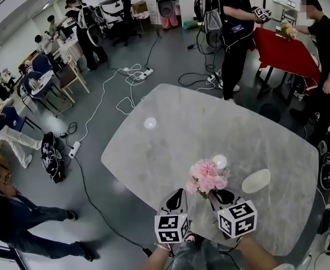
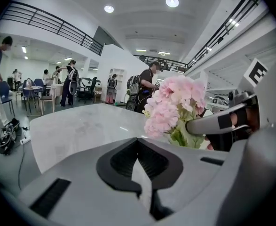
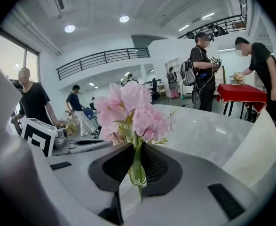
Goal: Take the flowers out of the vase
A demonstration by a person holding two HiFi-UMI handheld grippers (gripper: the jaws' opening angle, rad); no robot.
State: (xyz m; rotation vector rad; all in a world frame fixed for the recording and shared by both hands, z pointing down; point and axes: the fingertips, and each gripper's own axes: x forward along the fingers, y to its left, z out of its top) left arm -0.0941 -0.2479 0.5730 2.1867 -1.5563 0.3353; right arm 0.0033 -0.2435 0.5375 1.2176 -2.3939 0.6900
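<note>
Your right gripper (image 3: pixel 137 157) has its 2 jaws clamped on the green stems of the pink flowers (image 3: pixel 133 109). The blooms stand upright just above the jaws, over the near part of the grey marble table (image 1: pixel 181 122). Your left gripper (image 2: pixel 138 159) sits just beside it on the left, its jaws pressed together with nothing between them. A pale oval object (image 1: pixel 256 180) lies on the table to the right of the flowers; you cannot tell whether it is the vase.
</note>
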